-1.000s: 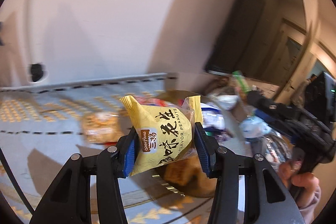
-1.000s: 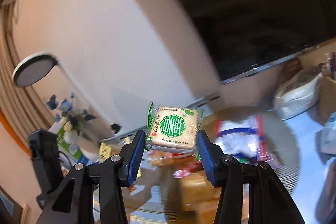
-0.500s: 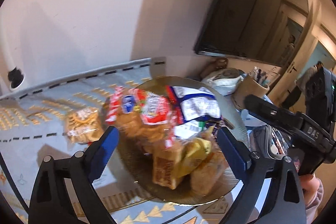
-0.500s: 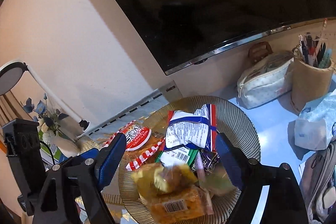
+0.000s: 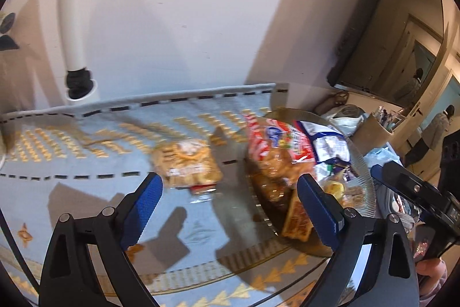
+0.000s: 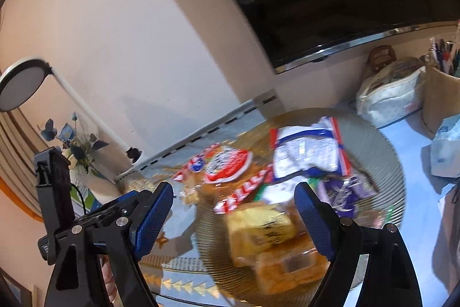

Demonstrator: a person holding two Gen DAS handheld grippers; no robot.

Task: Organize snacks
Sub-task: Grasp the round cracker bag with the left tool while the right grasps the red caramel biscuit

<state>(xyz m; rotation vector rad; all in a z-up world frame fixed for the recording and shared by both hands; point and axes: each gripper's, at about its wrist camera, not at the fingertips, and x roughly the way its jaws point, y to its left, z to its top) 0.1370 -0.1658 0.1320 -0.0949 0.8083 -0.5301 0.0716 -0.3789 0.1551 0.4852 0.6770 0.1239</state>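
Left gripper [image 5: 228,199] is spread wide with nothing between the pads, hanging over the blue patterned table mat [image 5: 86,151]. One clear pack of golden biscuits [image 5: 187,164] lies alone on the mat, just left of the ribbed gold plate [image 5: 365,192] where the rest are heaped. Right gripper [image 6: 233,207] is spread and empty too, above that plate [image 6: 385,151]: red-and-white bag [image 6: 227,166], white-and-blue bag [image 6: 307,148], yellow peanut packet [image 6: 258,232] near the front. I'd guess the risk is the heap: crinkly bags stacked loosely, so another drop near the rim could slide one off.
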